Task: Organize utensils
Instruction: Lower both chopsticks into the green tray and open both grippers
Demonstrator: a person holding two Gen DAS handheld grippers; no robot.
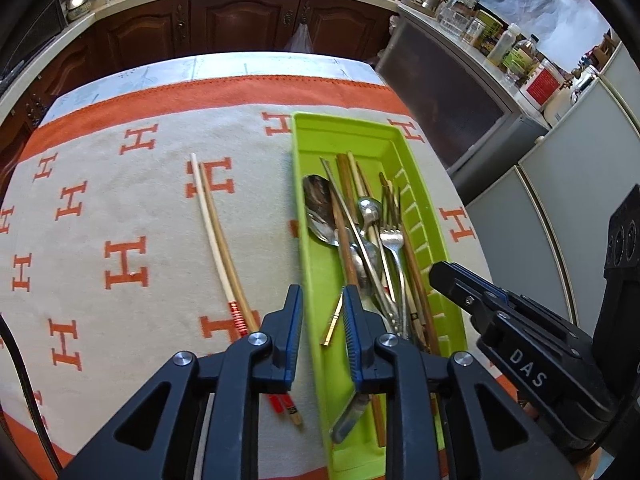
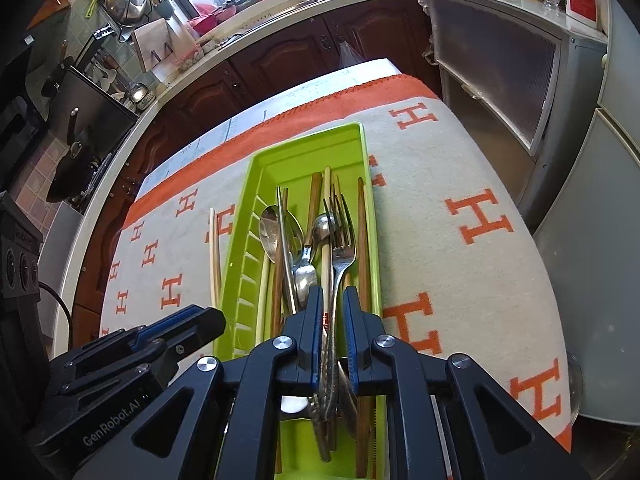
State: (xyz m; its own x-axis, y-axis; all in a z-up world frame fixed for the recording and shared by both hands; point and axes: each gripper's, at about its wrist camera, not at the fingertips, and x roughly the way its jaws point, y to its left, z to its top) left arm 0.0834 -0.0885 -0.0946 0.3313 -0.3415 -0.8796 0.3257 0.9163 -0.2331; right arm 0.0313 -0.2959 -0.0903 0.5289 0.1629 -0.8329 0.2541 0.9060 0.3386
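Lime-green plastic, the tray lies lengthwise on an orange-and-cream cloth patterned with letter H shapes. Forks, spoons and wooden chopsticks lie piled inside it.

Only the left wrist view shows fully the pair of pale chopsticks lying on the cloth just left of the tray, one bound with red wire near its thick end. The right wrist view catches only their thin tips past the tray's left wall, but shows a fork lying on top of the pile.

The left gripper stands over the tray's left wall, its jaws a narrow gap apart, closed on nothing; a thin gold-tipped stick lies in the gap, apart from the pads as far as can be seen. The right gripper hovers over the tray, jaws slightly parted around the fork's handle; whether the pads press it is unclear.

The near ends of the utensils are hidden under both grippers.
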